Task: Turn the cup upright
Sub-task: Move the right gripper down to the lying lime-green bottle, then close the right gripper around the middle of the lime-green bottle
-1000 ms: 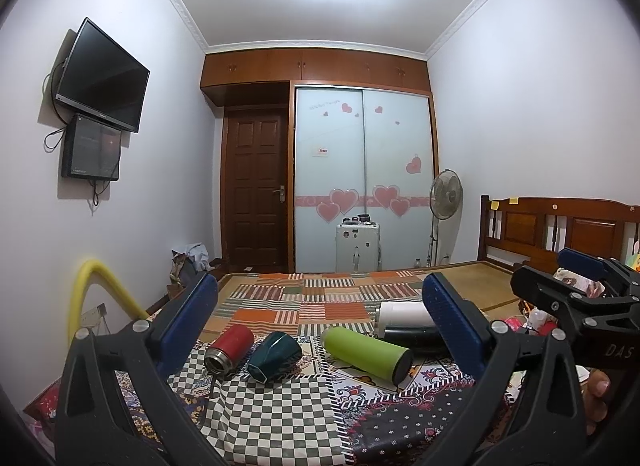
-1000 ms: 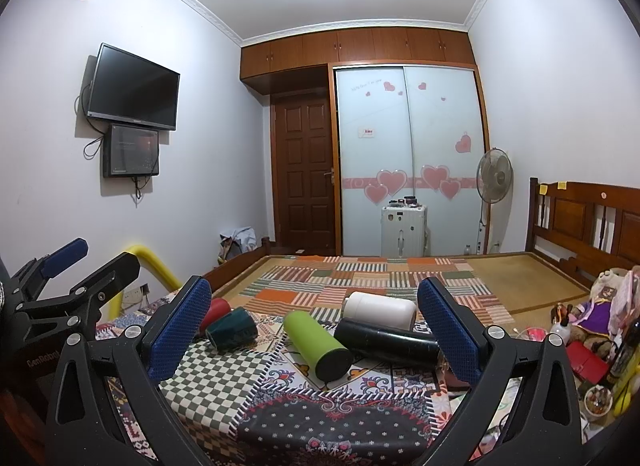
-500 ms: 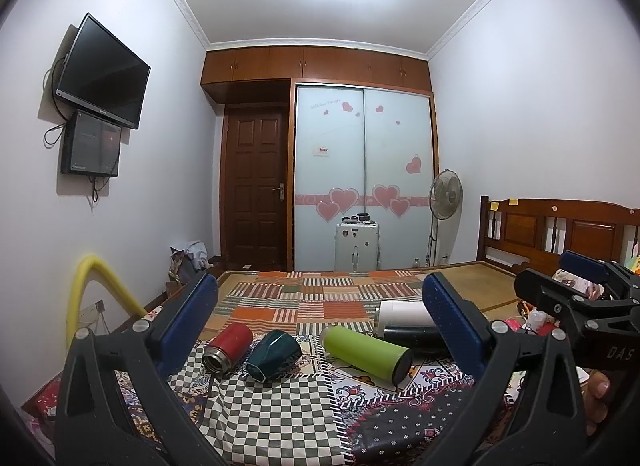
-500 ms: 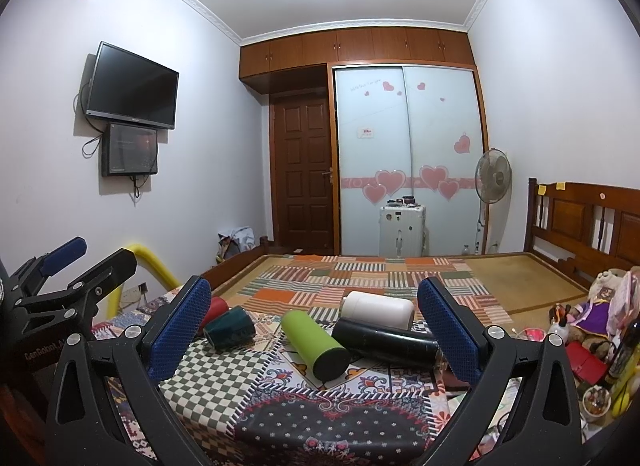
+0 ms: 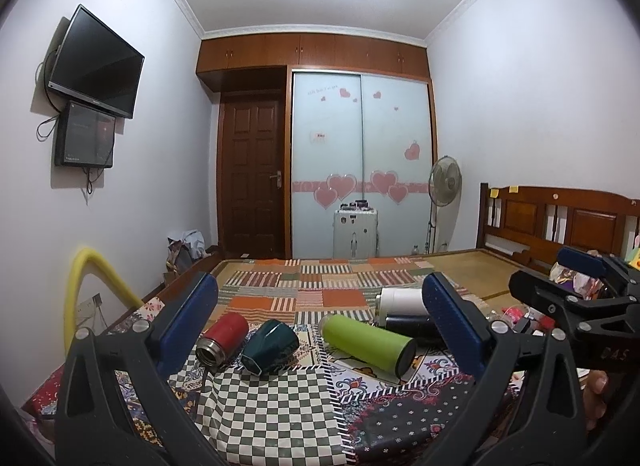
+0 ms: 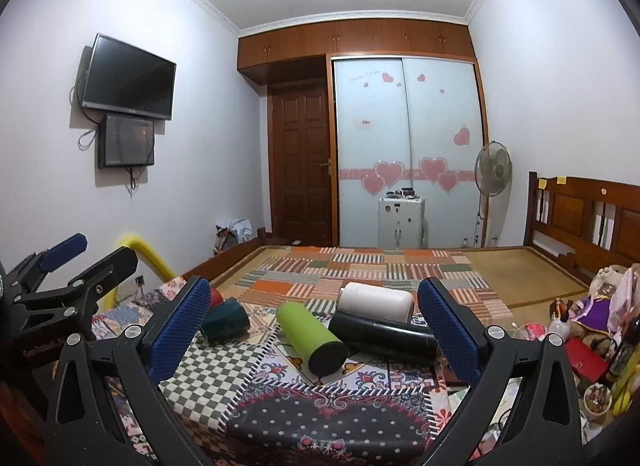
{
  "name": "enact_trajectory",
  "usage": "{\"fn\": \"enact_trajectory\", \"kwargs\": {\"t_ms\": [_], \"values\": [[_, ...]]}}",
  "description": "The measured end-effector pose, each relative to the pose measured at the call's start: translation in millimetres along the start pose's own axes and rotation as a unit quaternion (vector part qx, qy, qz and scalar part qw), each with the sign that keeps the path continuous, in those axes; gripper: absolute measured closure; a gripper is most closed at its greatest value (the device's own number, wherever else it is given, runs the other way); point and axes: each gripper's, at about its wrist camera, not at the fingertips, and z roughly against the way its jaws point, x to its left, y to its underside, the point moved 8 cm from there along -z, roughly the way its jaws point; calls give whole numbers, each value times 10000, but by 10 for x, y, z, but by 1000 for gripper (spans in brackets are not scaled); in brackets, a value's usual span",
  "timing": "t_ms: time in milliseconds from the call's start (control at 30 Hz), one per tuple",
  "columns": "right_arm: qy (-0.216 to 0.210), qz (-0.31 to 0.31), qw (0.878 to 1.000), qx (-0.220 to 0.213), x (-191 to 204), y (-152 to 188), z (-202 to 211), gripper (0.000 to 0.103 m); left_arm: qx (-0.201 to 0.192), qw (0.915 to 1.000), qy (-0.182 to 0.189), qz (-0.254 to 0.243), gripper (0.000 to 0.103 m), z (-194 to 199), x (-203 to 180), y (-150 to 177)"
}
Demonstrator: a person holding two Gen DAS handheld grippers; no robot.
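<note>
Several cups lie on their sides on a patchwork cloth: a red flask [image 5: 223, 338], a dark green cup [image 5: 271, 350], a lime green flask [image 5: 368, 342], a white flask [image 5: 402, 301] and a black flask [image 5: 412, 326]. In the right wrist view the dark green cup [image 6: 225, 318], lime flask [image 6: 310, 336], white flask [image 6: 376, 301] and black flask [image 6: 384, 336] lie ahead. My left gripper [image 5: 320, 326] is open and empty, short of the cups. My right gripper [image 6: 314, 330] is open and empty, also short of them. Each shows at the other view's edge.
The cups lie on a cloth-covered table [image 5: 272, 410] in front of a bed with a patchwork mat [image 5: 320, 282]. Toys and clutter [image 6: 592, 330] sit at the right. A yellow tube [image 5: 86, 286] arches at the left.
Both views have shifted only slightly; the cups have not moved and both grippers stay open.
</note>
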Motion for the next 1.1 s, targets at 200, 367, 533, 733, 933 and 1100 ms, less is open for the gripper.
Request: {"fn": "enact_trajectory", "kwargs": {"t_ms": [200,367,533,733,933,1100], "values": [[-109,309,9982,511,-61,126,-410,0,311,9995,-43,-75,0,-292,53,218],[-461,476,9898,1261,-57,348,-907,0,551,9984,-57,-106,0,-557,121,415],[-784,677,9737,2028,-15,611,-1411,8,789,9968,28,-122,3,-779,188,603],[-1109,938,9433,2985,62,931,-1904,34,1010,9948,77,-96,12,-980,280,776],[-1393,986,9128,3711,134,1181,-2242,41,1132,9935,91,-54,12,-1082,353,906],[-1347,1242,8995,3967,142,1209,-2387,41,1182,9929,93,-3,12,-1144,413,976]]}}
